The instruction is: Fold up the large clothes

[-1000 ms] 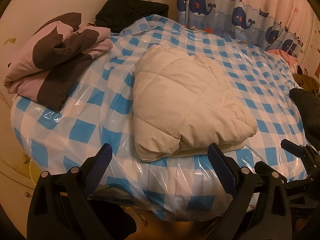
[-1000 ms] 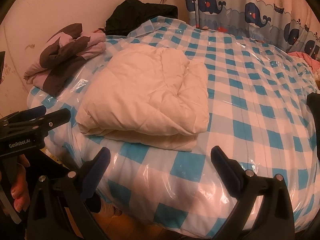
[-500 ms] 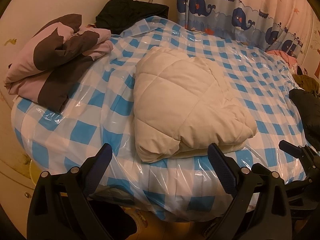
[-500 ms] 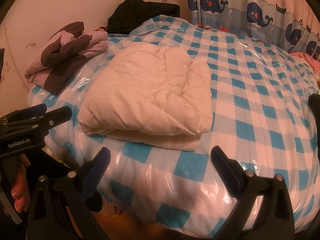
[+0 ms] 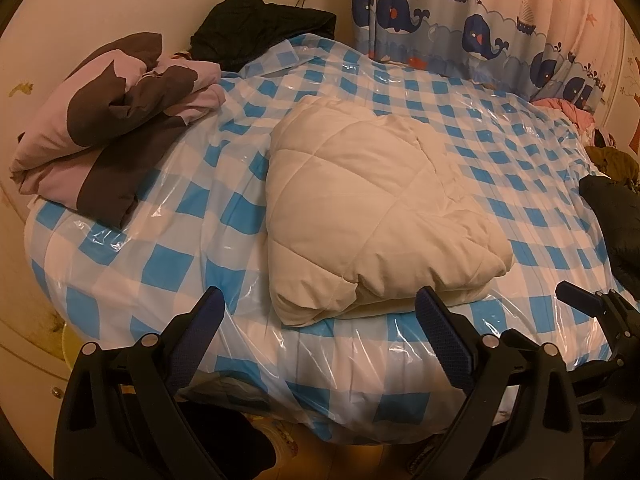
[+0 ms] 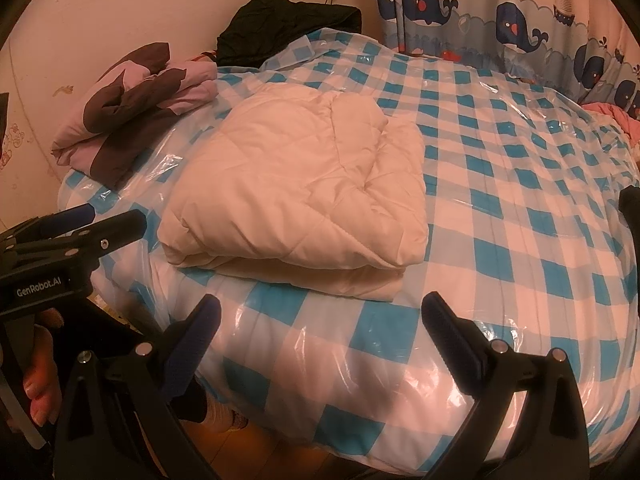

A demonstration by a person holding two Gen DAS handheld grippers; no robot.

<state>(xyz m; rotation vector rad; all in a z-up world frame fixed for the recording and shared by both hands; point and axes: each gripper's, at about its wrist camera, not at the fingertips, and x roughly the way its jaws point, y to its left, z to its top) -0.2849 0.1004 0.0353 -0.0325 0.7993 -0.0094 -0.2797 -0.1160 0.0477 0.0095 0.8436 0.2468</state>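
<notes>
A cream quilted garment (image 5: 372, 216) (image 6: 304, 196) lies folded into a thick bundle on the blue-and-white checked bed (image 5: 160, 256) (image 6: 500, 248), which is wrapped in clear plastic. My left gripper (image 5: 320, 320) hangs open just off the bed's near edge, in front of the bundle, holding nothing. Over the same edge and a little right of the bundle, my right gripper (image 6: 320, 320) is open and empty too. The left gripper (image 6: 88, 224) also shows at the left of the right wrist view, and the right gripper (image 5: 588, 304) at the right of the left wrist view.
A folded pink-and-brown garment (image 5: 108, 120) (image 6: 136, 104) lies at the bed's left. A black garment (image 5: 260, 20) (image 6: 288, 24) is heaped by the wall. Another dark garment (image 5: 616, 216) lies at the right edge. A whale-print curtain (image 5: 472, 24) hangs behind. A hand (image 6: 40, 384) grips the left handle.
Both grippers have drifted back a little from the bed. They stay open, and the cream bundle has not moved.
</notes>
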